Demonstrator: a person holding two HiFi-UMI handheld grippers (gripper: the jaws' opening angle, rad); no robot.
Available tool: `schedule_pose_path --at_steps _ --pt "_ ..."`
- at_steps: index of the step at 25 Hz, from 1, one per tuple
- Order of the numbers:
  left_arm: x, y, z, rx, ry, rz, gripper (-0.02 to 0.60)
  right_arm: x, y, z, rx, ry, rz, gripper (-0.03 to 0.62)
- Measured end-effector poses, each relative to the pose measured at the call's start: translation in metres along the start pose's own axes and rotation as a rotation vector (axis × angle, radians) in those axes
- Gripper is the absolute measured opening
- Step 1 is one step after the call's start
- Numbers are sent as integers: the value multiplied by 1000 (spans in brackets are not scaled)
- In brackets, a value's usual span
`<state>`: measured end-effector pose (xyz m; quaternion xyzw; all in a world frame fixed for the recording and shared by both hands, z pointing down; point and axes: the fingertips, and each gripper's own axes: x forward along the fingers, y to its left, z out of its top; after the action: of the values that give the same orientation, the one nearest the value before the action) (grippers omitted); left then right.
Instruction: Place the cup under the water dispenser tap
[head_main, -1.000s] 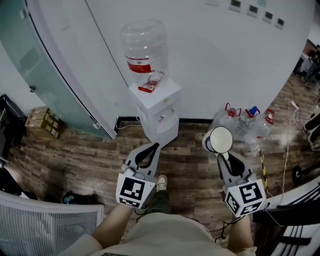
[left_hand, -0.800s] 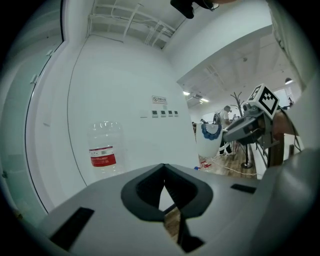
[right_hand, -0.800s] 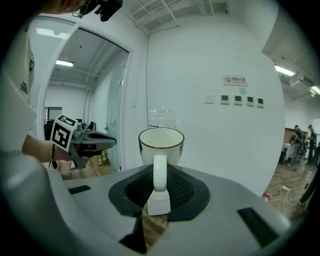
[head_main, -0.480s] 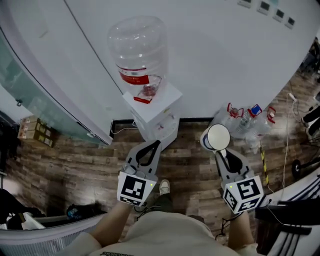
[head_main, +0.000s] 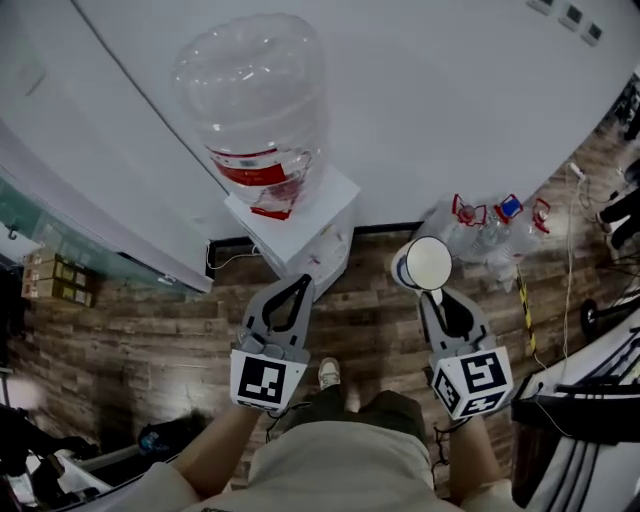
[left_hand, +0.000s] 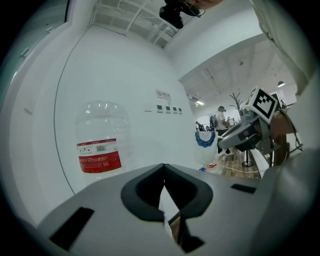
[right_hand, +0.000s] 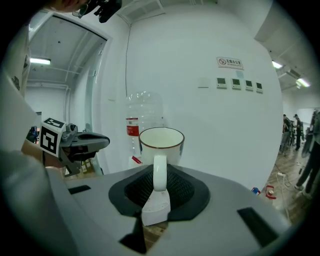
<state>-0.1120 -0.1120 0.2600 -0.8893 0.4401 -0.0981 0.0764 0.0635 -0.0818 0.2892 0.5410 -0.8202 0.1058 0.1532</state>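
The white water dispenser (head_main: 305, 235) stands against the wall with a big clear bottle (head_main: 255, 105) on top; its taps are not plain in any view. A white cup (head_main: 427, 264) with a dark rim stands upright in my right gripper (head_main: 438, 298), which is shut on the cup's handle (right_hand: 159, 172), to the right of the dispenser. My left gripper (head_main: 298, 286) hangs just in front of the dispenser, shut and empty. The bottle (left_hand: 100, 142) fills the left gripper view, and the bottle (right_hand: 139, 122) shows behind the cup (right_hand: 161, 142) in the right gripper view.
Several smaller water bottles (head_main: 490, 235) lie on the wooden floor by the wall to the right of the dispenser. A black cable (head_main: 230, 252) runs along the skirting on the left. Cardboard boxes (head_main: 50, 280) sit far left. My shoe (head_main: 328, 374) is below the grippers.
Both grippers and the head view have come closer to the dispenser; the bottle now looks larger and nearer. The cup stays held in the right gripper.
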Motion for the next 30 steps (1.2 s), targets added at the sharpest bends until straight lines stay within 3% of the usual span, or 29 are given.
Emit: schedule_pose_path --at_steps 4,9,14,23,30 --pt "7 -7 -30 -50 25 19 6 21 -5 -31 -14 27 9 68" --pt "39 -5 -63 -134 55 68 6 68 -29 -57 21 -13 9 69" --pt "59 -5 -86 -189 5 176 6 115 -48 -99 22 15 86 68" --pt "98 -5 -172 -234 70 337 5 196 -69 -175 -34 58 188 69" --pt "124 -20 -240 -258 92 329 5 253 -62 -242 -90 72 238 69"
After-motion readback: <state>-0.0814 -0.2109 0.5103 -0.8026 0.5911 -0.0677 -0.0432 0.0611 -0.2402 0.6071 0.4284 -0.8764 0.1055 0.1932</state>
